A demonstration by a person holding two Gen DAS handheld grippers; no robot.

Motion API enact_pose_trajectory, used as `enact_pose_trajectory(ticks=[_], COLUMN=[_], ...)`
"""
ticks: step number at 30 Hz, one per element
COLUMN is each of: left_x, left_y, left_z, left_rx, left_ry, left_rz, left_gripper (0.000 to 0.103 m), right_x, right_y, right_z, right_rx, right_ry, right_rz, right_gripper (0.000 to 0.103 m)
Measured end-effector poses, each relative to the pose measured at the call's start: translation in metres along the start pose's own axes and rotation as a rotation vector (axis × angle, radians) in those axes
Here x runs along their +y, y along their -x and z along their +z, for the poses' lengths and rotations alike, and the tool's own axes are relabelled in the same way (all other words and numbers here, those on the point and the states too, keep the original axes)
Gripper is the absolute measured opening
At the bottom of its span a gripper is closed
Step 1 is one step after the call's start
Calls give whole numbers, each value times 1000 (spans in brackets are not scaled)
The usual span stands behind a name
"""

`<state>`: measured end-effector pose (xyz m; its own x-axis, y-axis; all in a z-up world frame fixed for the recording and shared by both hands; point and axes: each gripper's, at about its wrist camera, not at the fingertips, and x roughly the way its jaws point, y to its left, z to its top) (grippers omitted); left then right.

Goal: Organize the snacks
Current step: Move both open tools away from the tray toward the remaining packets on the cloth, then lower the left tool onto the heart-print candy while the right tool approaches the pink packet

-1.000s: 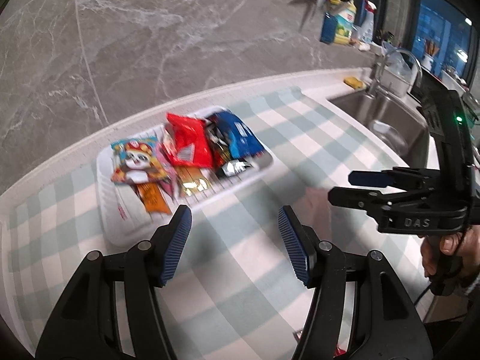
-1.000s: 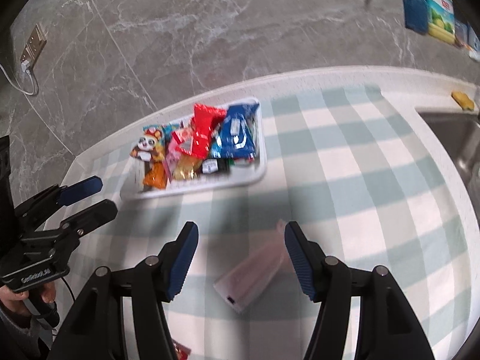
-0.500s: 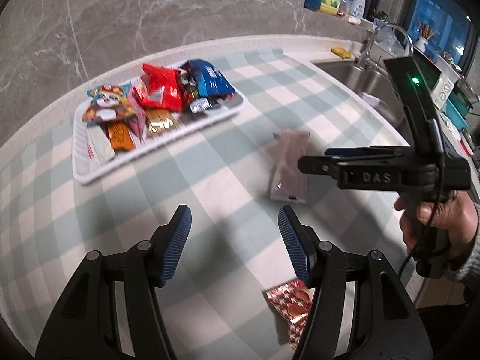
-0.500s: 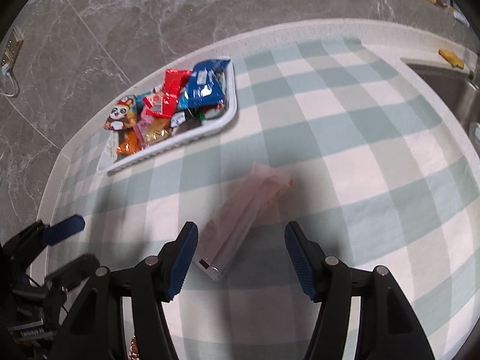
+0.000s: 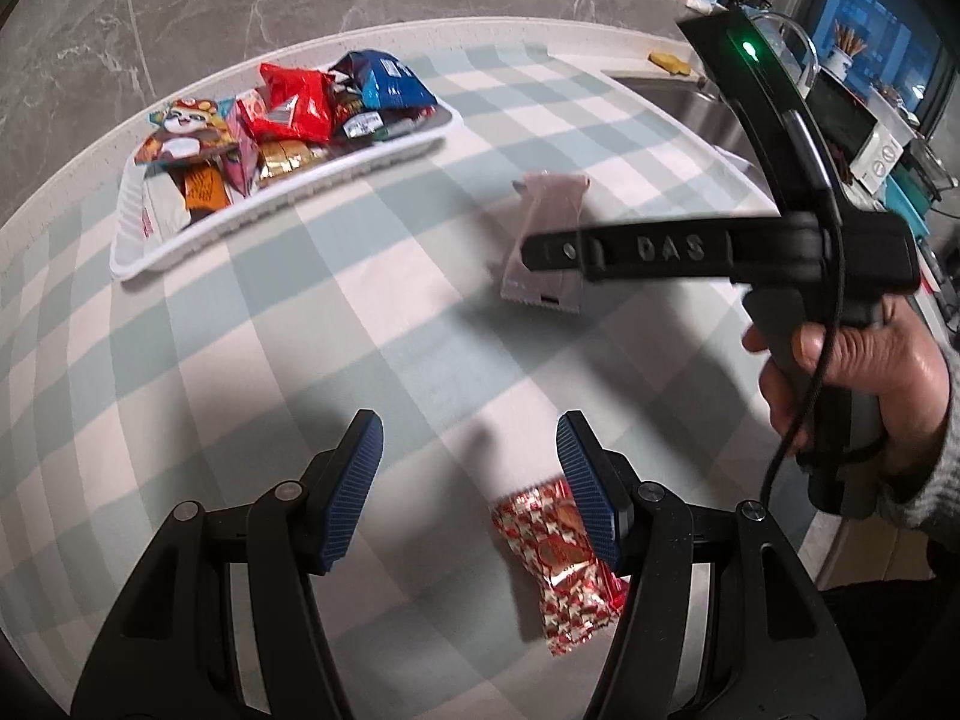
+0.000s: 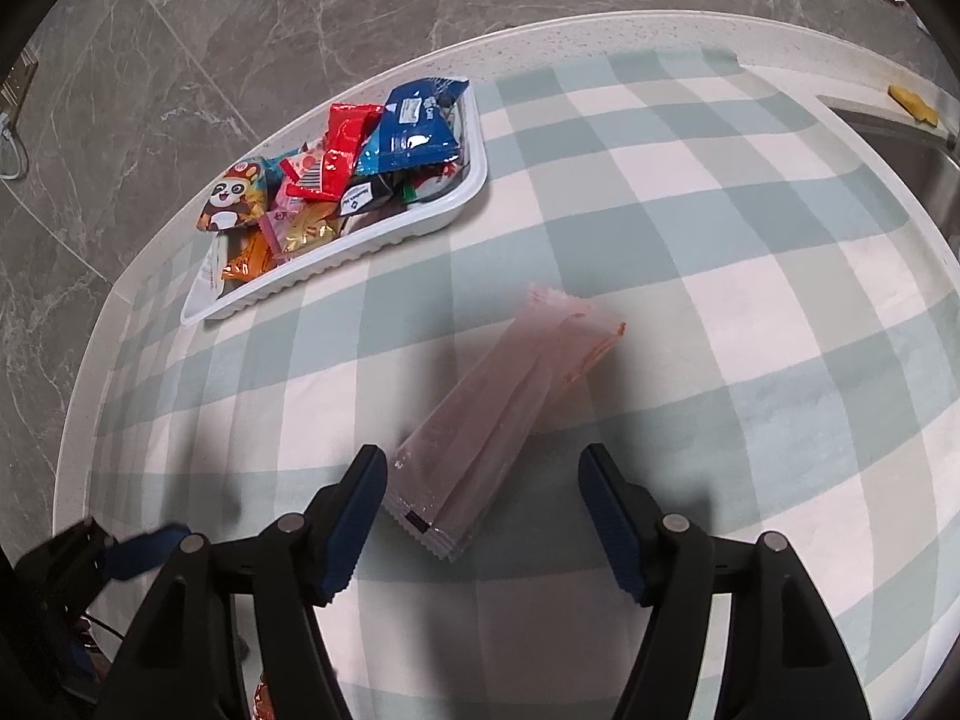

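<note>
Since the pink wrapper [image 6: 504,414] looks thin and slippery, pinch its near end; your right gripper [image 6: 480,516], just widening, holds nothing.

Checked tablecloth [image 6: 720,276], grey marble wall [image 5: 180,12], steel sink [image 5: 690,102], yellow sponge [image 6: 912,103].

We see two fisheye views, each from a gripper looking steeply down on the green-and-white checked tablecloth [image 5: 252,324], rather near. Both share the white plastic tray of colourful snack packets [image 5: 288,204] [image 6: 336,267] and the long pale pink wrapper [image 5: 546,240] [image 6: 498,414]. The right view seems closer.
</note>
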<state>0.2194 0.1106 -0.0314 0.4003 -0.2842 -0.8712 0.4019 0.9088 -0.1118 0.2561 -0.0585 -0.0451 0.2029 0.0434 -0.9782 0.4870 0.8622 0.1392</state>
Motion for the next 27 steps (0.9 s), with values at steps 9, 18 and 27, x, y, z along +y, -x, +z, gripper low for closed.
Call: enact_pose_trajectory(ticks=[9, 18, 27], left_x=[-5, -8, -15], left_y=[-2, -4, -6], left_z=[-11, -21, -30], left_rx=[20, 32, 45], left_ry=[-10, -18, -30], left_rz=[-12, -27, -42], left_gripper=[59, 59, 59], right_x=[9, 17, 27], right_y=[-7, -12, -16], right_z=[6, 8, 4], right_rx=[-1, 3, 13], right_ry=[20, 48, 129], right_rz=[-25, -78, -134], right_gripper=[76, 77, 76])
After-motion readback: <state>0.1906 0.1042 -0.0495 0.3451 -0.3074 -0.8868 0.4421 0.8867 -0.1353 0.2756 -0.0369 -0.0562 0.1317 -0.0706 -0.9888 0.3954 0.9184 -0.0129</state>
